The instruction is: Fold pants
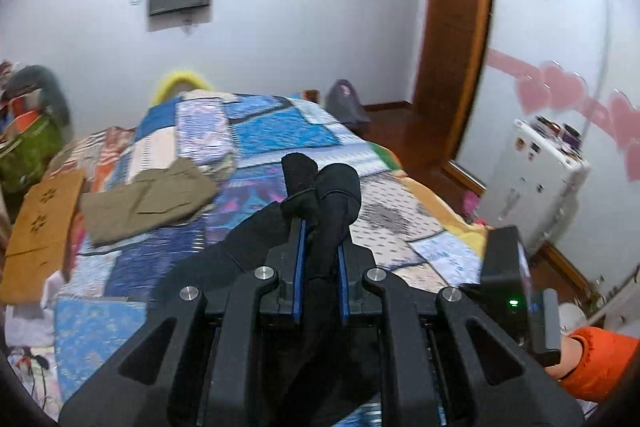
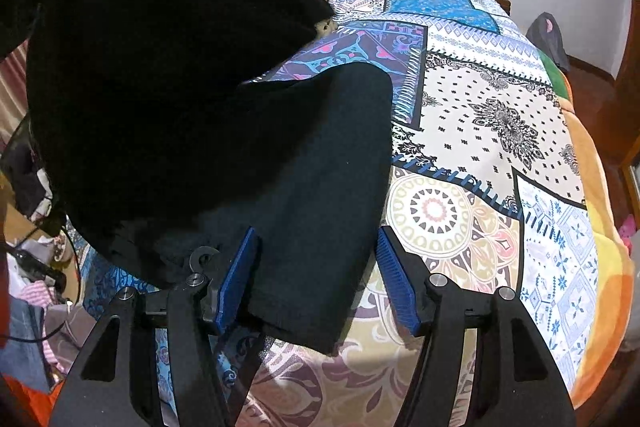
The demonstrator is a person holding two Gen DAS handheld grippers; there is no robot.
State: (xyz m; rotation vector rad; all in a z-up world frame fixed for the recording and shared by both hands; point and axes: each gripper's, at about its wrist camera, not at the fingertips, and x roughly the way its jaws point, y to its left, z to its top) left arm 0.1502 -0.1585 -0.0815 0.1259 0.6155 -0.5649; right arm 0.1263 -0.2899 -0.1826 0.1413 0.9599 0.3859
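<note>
Fold's barely started imo: left gripper (image 1: pixel 322 227) is clamped on a bunch of the black pants (image 2: pixel 304 195), lifted over the bed (image 2: pixel 480 131). Right gripper (image 2: pixel 316 279) sits half open around 1 flat leg end, not pinching.

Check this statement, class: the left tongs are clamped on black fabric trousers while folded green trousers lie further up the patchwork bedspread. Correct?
Not quite. The left tongs do clamp the black fabric trousers, but the folded trousers on the patchwork bedspread are khaki-brown; see the left wrist view.
</note>
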